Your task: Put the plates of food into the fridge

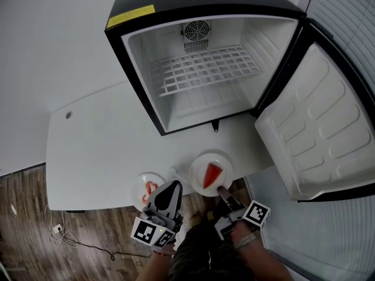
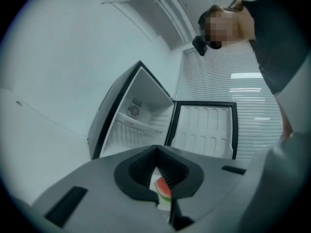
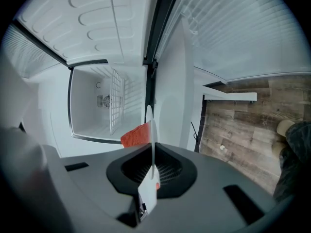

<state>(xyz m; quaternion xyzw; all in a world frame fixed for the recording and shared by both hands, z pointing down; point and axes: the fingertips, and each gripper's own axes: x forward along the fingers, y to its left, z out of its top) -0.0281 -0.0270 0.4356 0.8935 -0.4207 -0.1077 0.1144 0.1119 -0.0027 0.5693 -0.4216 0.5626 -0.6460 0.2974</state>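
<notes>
Two white plates sit at the table's near edge. The right plate [image 1: 211,170] carries a red watermelon slice [image 1: 212,175]. My right gripper [image 1: 222,190] is shut on its near rim; in the right gripper view the plate [image 3: 151,130] stands edge-on between the pads with the slice [image 3: 135,136] beside it. The left plate [image 1: 142,187] holds pinkish food [image 1: 149,189]. My left gripper [image 1: 174,184] lies over it, its tips meeting [image 2: 156,152]. Through the slit below them shows a watermelon piece [image 2: 164,188] on white. I cannot tell whether it pinches anything.
The small black fridge [image 1: 199,69] stands open on the white table [image 1: 99,151], with a wire shelf [image 1: 202,69] inside. Its door [image 1: 319,133] swings out to the right. Wooden floor [image 1: 35,215] with a cable lies below the table edge.
</notes>
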